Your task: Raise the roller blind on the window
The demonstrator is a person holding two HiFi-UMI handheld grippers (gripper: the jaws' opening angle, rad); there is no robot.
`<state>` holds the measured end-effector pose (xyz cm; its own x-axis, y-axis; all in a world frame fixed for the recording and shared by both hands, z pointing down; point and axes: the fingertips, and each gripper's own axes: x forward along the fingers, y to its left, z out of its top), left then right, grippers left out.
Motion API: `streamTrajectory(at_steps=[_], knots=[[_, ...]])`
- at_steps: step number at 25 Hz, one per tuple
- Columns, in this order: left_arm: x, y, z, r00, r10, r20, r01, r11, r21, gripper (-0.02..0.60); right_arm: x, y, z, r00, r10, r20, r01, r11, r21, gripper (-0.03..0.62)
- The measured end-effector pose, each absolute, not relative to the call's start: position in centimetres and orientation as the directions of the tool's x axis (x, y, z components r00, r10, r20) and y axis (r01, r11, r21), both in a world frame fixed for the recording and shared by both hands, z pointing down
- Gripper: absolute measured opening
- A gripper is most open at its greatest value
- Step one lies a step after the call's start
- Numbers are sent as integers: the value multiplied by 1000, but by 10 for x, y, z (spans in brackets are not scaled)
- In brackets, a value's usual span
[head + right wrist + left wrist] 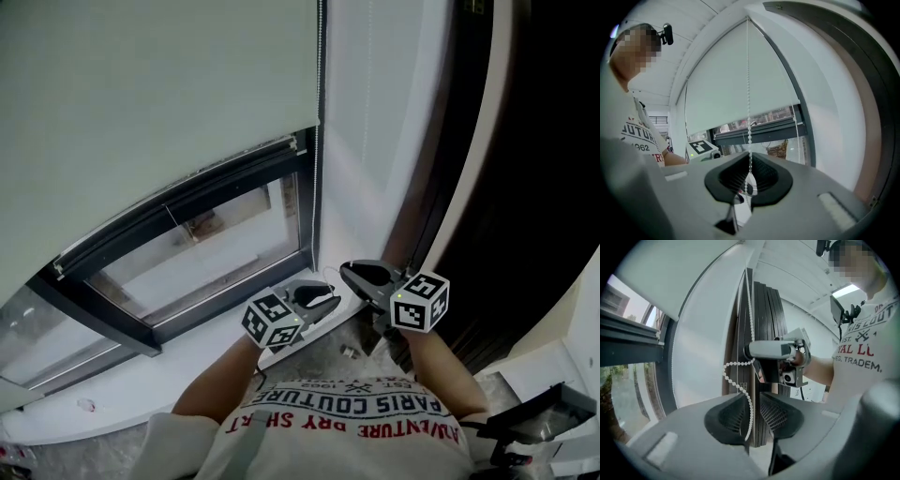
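Roller blind [159, 94]: head view has it down over most of the window. Its bottom bar slants across just above the dark window frame [187, 281], so only a low strip of glass is bare. Bead chain [319, 141] hangs along the blind's right edge, down toward both grippers above the white sill [141, 398]. Left gripper [317, 296] and right gripper [362, 274] sit side by side near the chain's lower end, right one a bit higher in frame. Person's printed shirt [356, 412] is at the bottom. Left gripper view: jaws a narrow gap apart, wider than the chain. The chain [749, 420] drops through that gap lying against one pad, not pinched. Above the jaws it bows out slack to the left and meets the right gripper's tip [749, 352]. From there it runs straight up in front of a dark ribbed panel [766, 310]. Blind [670, 273] shows as a pale sheet upper left, window glass below it. Right gripper view: jaws closed to about chain width and clamped on the chain [749, 108], which runs taut and straight from the pads up to the top of the blind [740, 79]. Glass strip and dark frame sit under the blind's bottom edge. A second strand [794, 126] hangs off to the right. The left gripper's marker cube [700, 147] is at lower left, beside the shirt.
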<state>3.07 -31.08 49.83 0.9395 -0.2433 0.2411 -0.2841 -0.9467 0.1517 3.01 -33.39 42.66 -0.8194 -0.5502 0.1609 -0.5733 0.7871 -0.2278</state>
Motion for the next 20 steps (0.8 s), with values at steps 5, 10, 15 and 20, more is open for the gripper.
streamTrajectory(at_steps=[5, 10, 15, 20], knots=[[8, -313, 467, 938, -266, 222, -286, -956, 65, 146, 34, -332, 426, -818, -554, 156, -575, 787, -224, 20], [-9, -330, 423, 937, -323, 135, -329, -944, 24, 146, 36, -330, 426, -819, -554, 150, -574, 785, -233, 20], [-17, -340, 359, 941, -338, -12, -337, -940, 47, 146, 36, -325, 427, -818, -552, 161, -575, 789, -216, 20], [6, -346, 308, 959, -280, -48, -278, -959, 49, 144, 38, -321, 428, -820, -549, 162, -573, 791, -214, 20]])
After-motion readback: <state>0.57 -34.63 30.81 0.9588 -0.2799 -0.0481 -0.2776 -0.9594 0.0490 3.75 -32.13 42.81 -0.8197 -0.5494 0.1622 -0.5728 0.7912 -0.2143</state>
